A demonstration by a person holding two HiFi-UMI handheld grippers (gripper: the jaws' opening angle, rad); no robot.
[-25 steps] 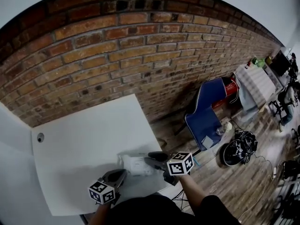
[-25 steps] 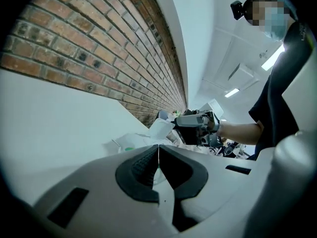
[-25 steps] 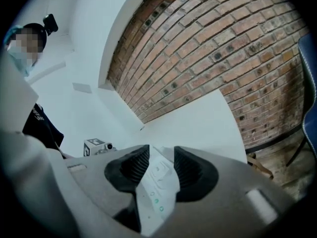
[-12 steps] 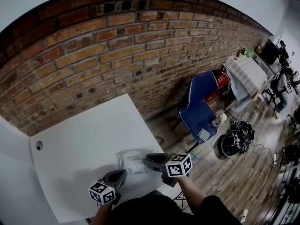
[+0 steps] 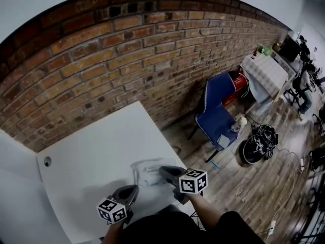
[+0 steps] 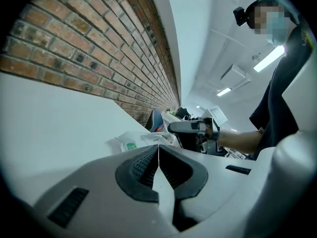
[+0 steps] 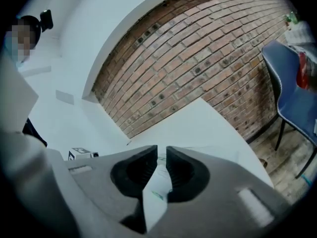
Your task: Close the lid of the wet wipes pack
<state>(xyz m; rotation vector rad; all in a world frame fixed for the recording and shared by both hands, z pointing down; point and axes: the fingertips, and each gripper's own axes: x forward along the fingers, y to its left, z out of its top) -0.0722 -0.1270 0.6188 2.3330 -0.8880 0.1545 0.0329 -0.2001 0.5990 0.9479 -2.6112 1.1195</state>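
Wet wipes pack [image 5: 146, 173] lay near the white worktop's [image 5: 86, 156] front edge. The right claw [image 5: 164, 171] was over it, its jaws just closed to a slit, visibly pinching nothing. The left claw [image 5: 134, 189], pressed together, hovered beside.

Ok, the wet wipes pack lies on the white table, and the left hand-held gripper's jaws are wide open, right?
Not quite: the left hand-held gripper has its jaws shut together with nothing between them, as the left gripper view shows. The wet wipes pack does lie on the white table.
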